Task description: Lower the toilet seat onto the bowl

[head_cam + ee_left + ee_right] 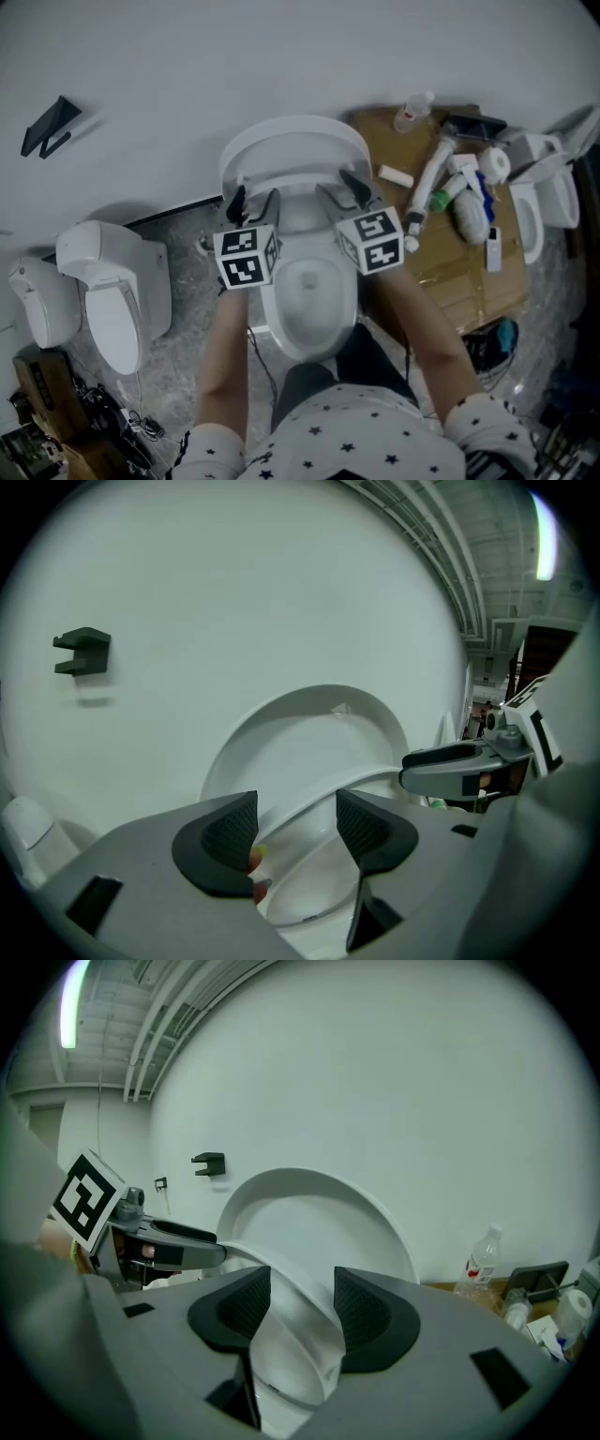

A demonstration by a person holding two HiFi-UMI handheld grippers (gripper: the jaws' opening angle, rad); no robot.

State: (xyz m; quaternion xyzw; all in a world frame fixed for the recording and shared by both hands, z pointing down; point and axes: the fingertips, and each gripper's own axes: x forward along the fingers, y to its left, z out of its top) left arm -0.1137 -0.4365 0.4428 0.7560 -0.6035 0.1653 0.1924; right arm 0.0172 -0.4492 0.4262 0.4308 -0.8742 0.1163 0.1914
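Item: my left tongs (295, 829) and right tongs (302, 1309), both spread, straddling the white toilet seat (325, 794) rim without pinching; bottle (482, 1260) label red, print illegible.

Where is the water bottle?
In the head view, the bottle stands on the cardboard right of the toilet, against the wall.

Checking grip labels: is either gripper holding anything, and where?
Nothing held: left gripper and right gripper are open, toilet seat rim loose between their jaws.
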